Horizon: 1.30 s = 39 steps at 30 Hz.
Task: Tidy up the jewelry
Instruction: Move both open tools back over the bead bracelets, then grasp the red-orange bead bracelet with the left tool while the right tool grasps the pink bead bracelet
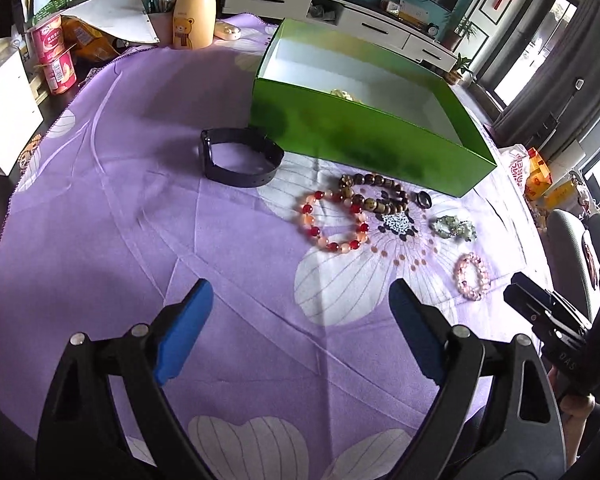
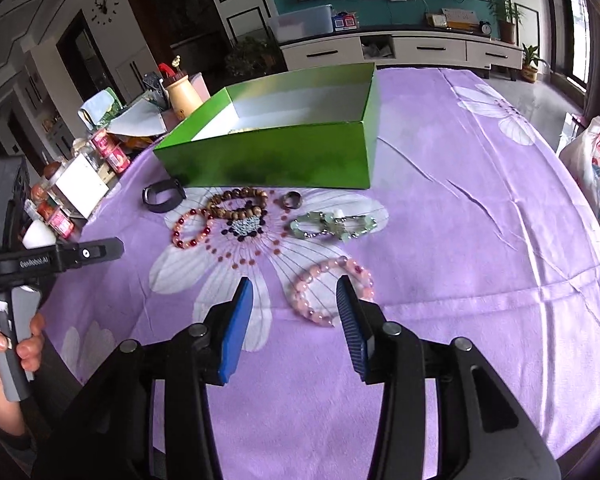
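Left gripper (image 1: 300, 292) gapes wide and empty over bare cloth, right gripper (image 2: 295, 290) half open, holding nothing, its right fingertip (image 2: 346, 292) at, maybe touching, the pink bracelet (image 2: 332, 286), other jewelry and green box (image 2: 268, 160) lying beyond the tips.

Left gripper (image 1: 300, 296) open above purple cloth (image 1: 140, 240).
Ahead of its fingertips: red bead bracelet (image 1: 334, 220); farther ahead, black band (image 1: 240, 158), green box (image 1: 364, 136).
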Tool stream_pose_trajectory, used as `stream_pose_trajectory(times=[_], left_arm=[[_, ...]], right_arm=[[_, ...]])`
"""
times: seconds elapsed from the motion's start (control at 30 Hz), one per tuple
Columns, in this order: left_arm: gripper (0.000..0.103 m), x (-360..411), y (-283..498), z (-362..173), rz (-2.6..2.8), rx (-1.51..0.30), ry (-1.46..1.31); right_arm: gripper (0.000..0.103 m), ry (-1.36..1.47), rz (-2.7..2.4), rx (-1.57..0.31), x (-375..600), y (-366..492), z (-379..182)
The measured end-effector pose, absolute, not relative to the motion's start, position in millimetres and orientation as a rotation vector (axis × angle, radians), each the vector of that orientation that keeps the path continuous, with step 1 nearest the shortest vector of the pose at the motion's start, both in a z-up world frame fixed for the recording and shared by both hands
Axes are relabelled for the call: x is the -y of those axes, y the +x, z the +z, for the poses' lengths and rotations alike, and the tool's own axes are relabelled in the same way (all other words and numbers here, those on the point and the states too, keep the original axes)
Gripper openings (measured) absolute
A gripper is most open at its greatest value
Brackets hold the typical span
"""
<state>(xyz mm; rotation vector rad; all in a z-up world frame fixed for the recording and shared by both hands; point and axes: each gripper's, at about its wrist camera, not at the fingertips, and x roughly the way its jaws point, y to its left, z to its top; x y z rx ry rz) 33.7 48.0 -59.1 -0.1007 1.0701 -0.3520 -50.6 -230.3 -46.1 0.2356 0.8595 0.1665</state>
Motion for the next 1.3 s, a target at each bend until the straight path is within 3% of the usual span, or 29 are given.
stream_pose_trajectory(times=[0.47, 0.57, 0.87, 1.03, 1.3], left_arm=[[0.09, -27.5, 44.4, -64.3, -0.331, -1.054, -0.034], [0.089, -17.9, 51.1, -66.3, -0.332, -1.044, -0.012], [0.065, 0.7, 71.9, -81.1, -0.298, -1.05, 0.043], [0.045, 2.6, 83.6, -95.0, -0.275, -1.078, 0.051], [0.041, 10.0, 87.3, -101.1, -0.269, -1.054, 0.14]], right_arm=[[0.044, 0.114, 0.184, -0.909, 211.0, -31.3, -75.3], [0.039, 0.112, 0.192, -0.919, 209.5, -27.1, -80.9], [0.029, 0.079, 0.174, -0.921, 208.5, -20.1, -86.1], [0.026, 0.059, 0.162, -0.918, 207.8, -19.4, -86.1], [0.02, 0.038, 0.149, -0.917, 207.9, -17.2, -86.7]])
